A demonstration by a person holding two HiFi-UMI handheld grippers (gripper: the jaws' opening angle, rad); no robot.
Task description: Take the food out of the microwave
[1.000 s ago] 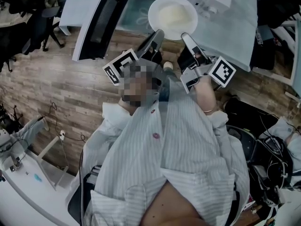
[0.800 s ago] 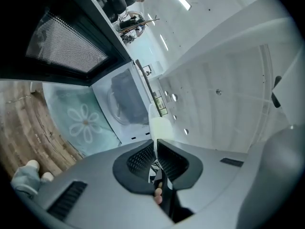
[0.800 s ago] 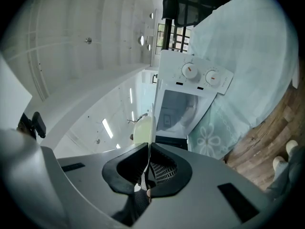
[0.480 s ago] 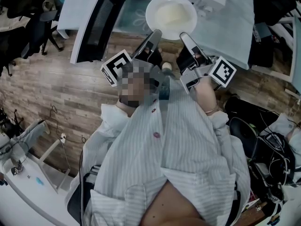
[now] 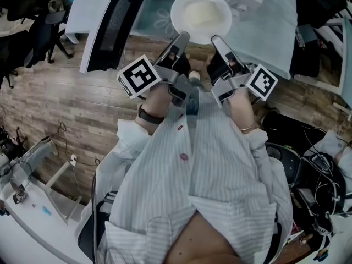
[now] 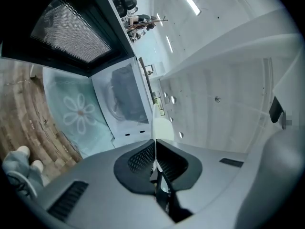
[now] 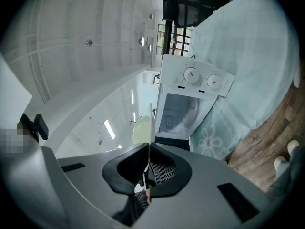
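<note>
nearest, a striped shirt [image 5: 209, 191] is seen from above, with a wood-plank floor [image 5: 60, 103] at its left. ahead of it the left gripper [image 5: 182, 38] and the right gripper [image 5: 215, 39] are held level, side by side. a white plate [image 5: 175, 12] is gripped between them. its near rim is pinched at the left by the left gripper, whose jaws have just been closing and are now pressed on the thin edge. at the right the rim is clamped in the same way by the right gripper. pale food [image 5: 203, 12] is carried on the plate. the plate is held over a pale blue flowered cloth [image 5: 269, 37], just in front of the microwave [image 7: 200, 80], whose door [image 5: 110, 29] is swung open at the left.
</note>
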